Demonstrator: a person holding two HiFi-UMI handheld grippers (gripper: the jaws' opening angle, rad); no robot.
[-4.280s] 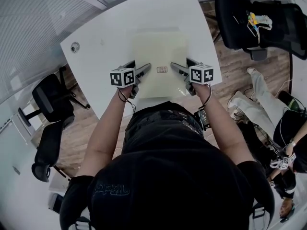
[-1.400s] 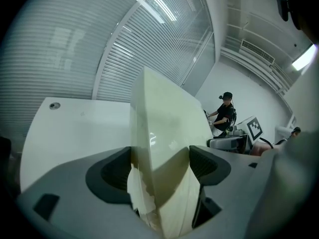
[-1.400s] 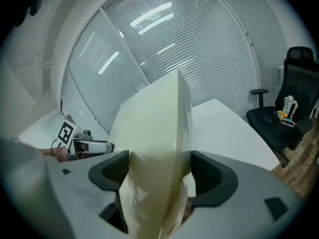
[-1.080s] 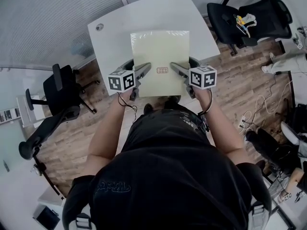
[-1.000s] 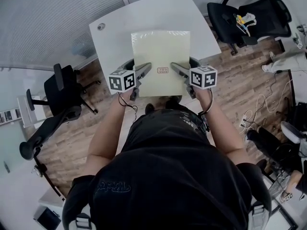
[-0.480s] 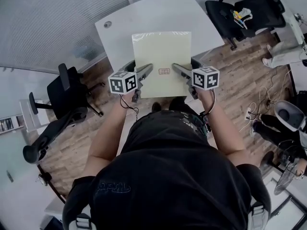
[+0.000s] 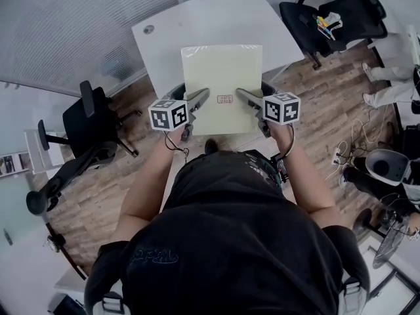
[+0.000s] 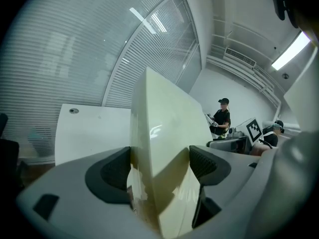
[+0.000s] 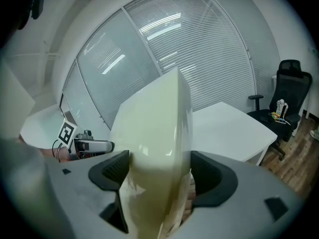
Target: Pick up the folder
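A white table (image 7: 216, 18) stands between black office chairs (image 7: 92, 120).

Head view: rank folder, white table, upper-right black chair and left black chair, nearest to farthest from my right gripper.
1. folder: clamped in the right gripper.
2. white table: ahead, below the folder.
3. upper-right black chair: beyond the table's right corner.
4. left black chair: far left, on the floor.

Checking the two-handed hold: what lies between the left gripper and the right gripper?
The pale folder, with its small red label, spans that stretch in the head view; the left gripper and the right gripper each clamp it.
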